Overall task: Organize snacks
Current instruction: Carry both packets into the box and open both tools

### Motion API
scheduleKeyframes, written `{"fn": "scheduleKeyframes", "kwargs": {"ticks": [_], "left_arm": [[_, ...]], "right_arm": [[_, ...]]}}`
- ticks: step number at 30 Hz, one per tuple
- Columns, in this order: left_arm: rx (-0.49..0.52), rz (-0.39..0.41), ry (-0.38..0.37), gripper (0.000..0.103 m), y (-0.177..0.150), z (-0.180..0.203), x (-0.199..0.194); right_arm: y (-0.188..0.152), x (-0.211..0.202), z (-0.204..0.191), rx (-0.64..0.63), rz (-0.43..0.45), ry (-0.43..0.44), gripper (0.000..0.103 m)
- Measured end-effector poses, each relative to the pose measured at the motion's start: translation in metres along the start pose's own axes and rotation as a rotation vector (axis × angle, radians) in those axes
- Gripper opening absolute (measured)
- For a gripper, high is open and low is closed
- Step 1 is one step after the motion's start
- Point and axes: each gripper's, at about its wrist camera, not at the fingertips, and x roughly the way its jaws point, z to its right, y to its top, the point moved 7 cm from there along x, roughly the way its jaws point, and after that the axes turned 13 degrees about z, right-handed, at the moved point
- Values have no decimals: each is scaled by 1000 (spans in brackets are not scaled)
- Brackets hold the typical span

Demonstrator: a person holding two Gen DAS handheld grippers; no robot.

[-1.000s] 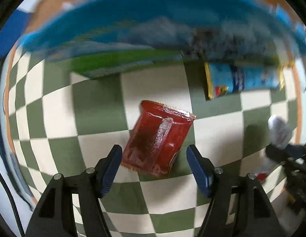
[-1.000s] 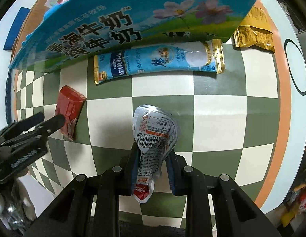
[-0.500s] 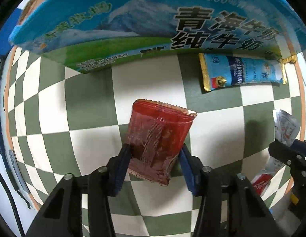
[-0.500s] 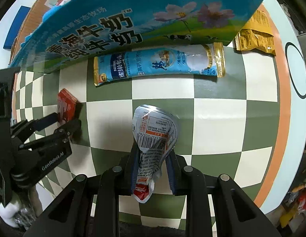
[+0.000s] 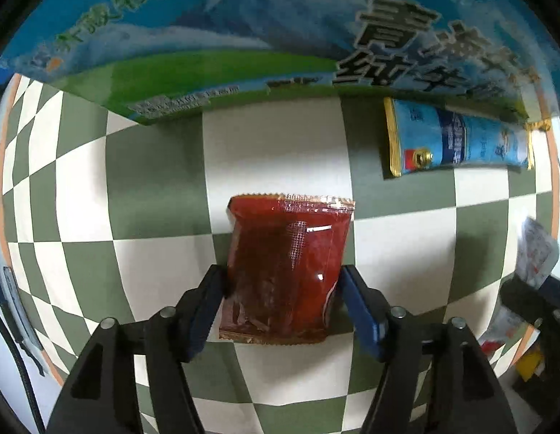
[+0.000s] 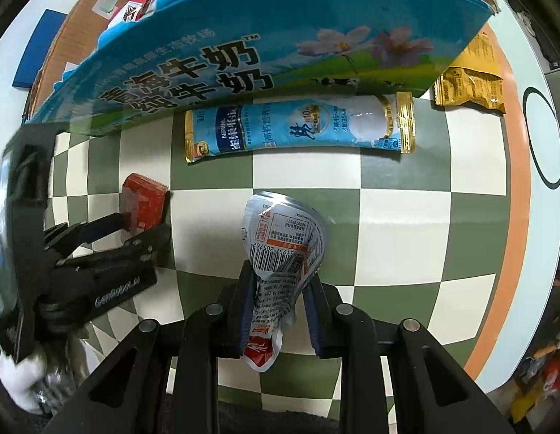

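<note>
My left gripper (image 5: 280, 289) is shut on a red snack packet (image 5: 287, 267), held just above the green-and-white checkered cloth (image 5: 153, 181). It also shows at the left of the right wrist view (image 6: 142, 209). My right gripper (image 6: 280, 289) is shut on a crumpled silver packet (image 6: 283, 242) with a barcode and a red end. A long blue milk-powder sachet (image 6: 301, 126) lies flat on the cloth beyond both grippers. A yellow packet (image 6: 467, 79) lies at the far right.
A large blue milk carton box (image 6: 243, 54) with snacks inside stands along the far side, its wall close ahead in the left wrist view (image 5: 243, 43). The round table's orange rim (image 6: 511, 217) curves at the right. Clutter lies off the table's right edge.
My left gripper closed on the red packet and lifted it, moving toward the box. The right gripper kept holding the silver packet almost still.
</note>
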Motion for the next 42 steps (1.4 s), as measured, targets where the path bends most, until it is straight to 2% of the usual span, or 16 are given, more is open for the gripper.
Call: {"fn": "scheduleKeyframes", "kwargs": {"ticks": [1, 8, 13, 14, 20, 23, 25, 28, 32, 36, 42], "left_arm": [[3, 3, 3, 56, 0, 2, -1], [44, 32, 5, 56, -2, 21, -13], [14, 65, -48, 56, 0, 26, -38], [5, 79, -60, 56, 5, 23, -51], [-67, 201, -132, 56, 44, 26, -132], [-93, 258, -159, 56, 73, 11, -169], [-95, 264, -170, 56, 98, 5, -183], [-105, 256, -159, 56, 136, 0, -175], [-127, 180, -156, 56, 168, -11, -160], [-131, 109, -113, 56, 194, -20, -128], [-136, 24, -93, 56, 206, -25, -96]], "right_arm": [[0, 0, -1, -1, -1, 1, 27], [-3, 2, 0, 1, -6, 5, 27], [-1, -7, 2, 7, 2, 23, 27], [-1, -11, 1, 15, -15, 32, 27], [17, -62, -5, -18, 31, 106, 27], [42, -97, -4, -38, 82, 130, 27], [65, -120, -4, -58, 124, 137, 27], [103, -139, -4, -101, 176, 117, 27], [153, -138, -9, -158, 194, 90, 27], [202, -116, -19, -229, 170, 38, 27], [232, -59, -24, -303, 85, -31, 27]]}}
